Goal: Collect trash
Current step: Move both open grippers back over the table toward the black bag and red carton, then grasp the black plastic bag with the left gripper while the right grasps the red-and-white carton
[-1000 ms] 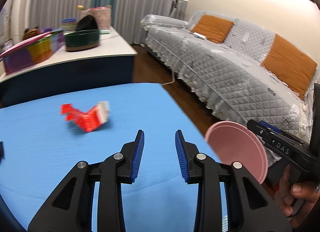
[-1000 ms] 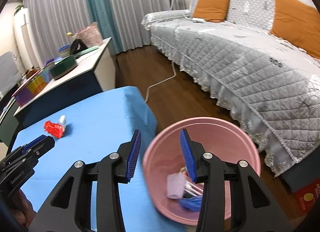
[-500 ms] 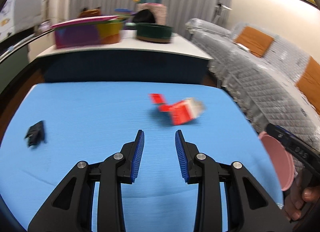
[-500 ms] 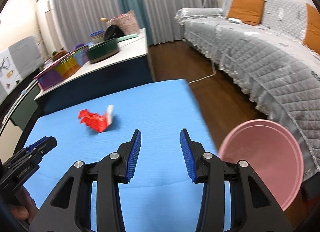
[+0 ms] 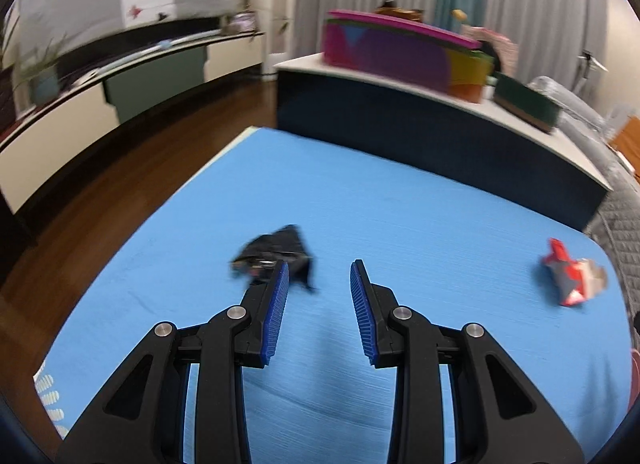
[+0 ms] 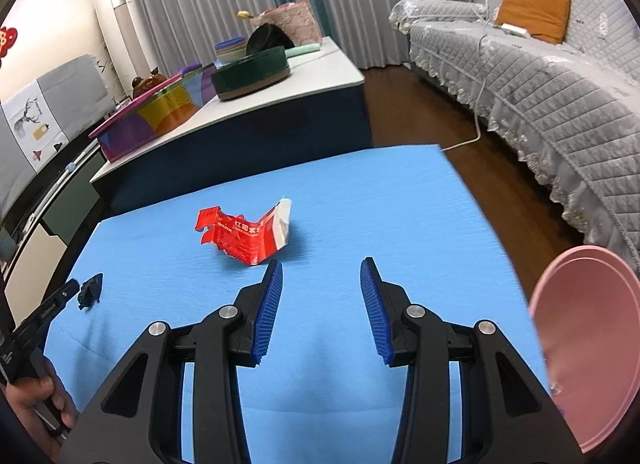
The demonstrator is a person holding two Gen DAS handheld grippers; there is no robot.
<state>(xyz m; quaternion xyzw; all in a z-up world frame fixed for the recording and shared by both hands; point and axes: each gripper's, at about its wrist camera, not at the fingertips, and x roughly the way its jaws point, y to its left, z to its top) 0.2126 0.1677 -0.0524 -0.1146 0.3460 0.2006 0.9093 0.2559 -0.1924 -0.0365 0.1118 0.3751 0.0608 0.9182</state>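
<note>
A crumpled black wrapper [image 5: 276, 256] lies on the blue table [image 5: 400, 216], just beyond and left of my left gripper [image 5: 318, 272], which is open and empty. A torn red carton [image 6: 244, 236] lies further right, seen also at the table's right edge in the left wrist view [image 5: 572, 278]. My right gripper [image 6: 322, 274] is open and empty, just short of and to the right of that carton. In the right wrist view the black wrapper [image 6: 90, 290] sits at the tip of the left gripper [image 6: 60, 300]. A pink bin [image 6: 588, 344] stands off the table's right edge.
A white-topped counter [image 6: 320, 72] behind the table carries a colourful box [image 6: 152, 116], a dark green round box [image 6: 252, 72] and a pink basket [image 6: 292, 20]. A grey covered sofa [image 6: 540, 76] runs along the right. Wooden floor [image 5: 100, 192] lies left of the table.
My left gripper swung left across the table, from the bin side toward the black wrapper. My right gripper came away from over the pink bin and now faces the red carton.
</note>
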